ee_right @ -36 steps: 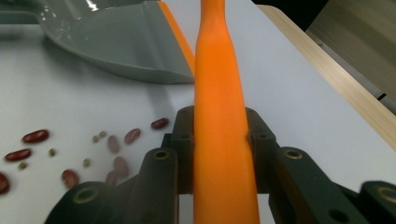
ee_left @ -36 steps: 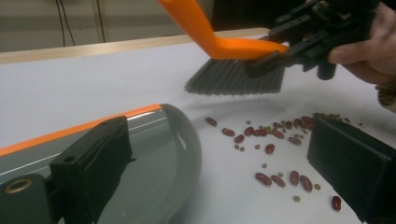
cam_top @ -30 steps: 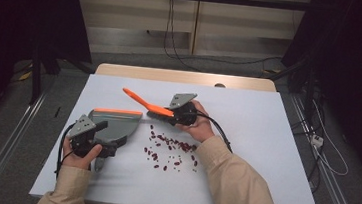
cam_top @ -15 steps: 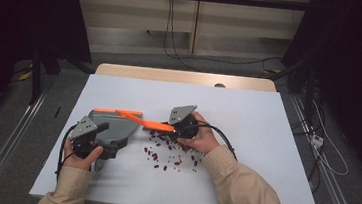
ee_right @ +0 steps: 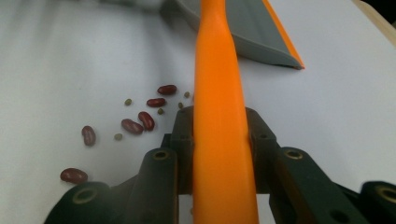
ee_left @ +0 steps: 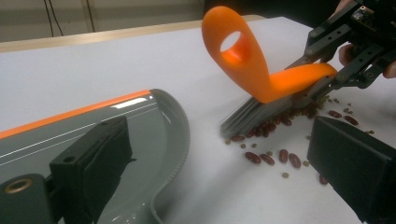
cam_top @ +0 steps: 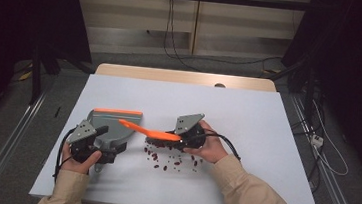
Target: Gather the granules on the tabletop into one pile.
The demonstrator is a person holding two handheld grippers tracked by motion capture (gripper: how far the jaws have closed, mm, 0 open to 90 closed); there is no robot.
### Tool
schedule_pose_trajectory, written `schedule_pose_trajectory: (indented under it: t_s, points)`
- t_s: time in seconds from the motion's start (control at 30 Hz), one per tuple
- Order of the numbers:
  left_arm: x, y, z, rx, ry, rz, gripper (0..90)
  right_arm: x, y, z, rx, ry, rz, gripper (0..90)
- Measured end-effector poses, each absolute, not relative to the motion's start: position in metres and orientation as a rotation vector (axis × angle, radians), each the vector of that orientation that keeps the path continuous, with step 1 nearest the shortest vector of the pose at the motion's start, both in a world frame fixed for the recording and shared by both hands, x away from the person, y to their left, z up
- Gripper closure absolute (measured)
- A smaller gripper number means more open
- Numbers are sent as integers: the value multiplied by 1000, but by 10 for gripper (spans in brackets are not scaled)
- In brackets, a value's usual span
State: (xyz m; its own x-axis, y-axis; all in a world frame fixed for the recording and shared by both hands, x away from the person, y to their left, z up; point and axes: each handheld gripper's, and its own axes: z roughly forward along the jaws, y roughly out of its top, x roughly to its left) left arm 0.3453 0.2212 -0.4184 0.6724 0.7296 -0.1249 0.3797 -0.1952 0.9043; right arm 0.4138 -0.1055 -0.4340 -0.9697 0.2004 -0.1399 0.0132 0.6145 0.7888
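Tongs (cam_top: 165,136) sweep beans (cam_top: 170,161) across white table (cam_top: 248,113), dark room.

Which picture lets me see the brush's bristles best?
The left gripper view: the brush shows from the side there, its grey bristles pressed on the table among the beans. In the high view the brush is a small orange strip. In the right gripper view the orange handle covers the bristles.

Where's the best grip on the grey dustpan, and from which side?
Grip the dustpan by its rear handle stub, coming from the person's side, as the left gripper does. The orange-edged lip faces away and must lie flat; the tray is too wide for the jaws.
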Motion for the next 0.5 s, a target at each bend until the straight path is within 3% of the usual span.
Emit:
schedule_pose_trajectory:
  t_s: [0.5]
  points:
    - [349, 221, -421, 1816, 887, 399, 62, 435, -110, -430, 314, 2508, 1316, 713]
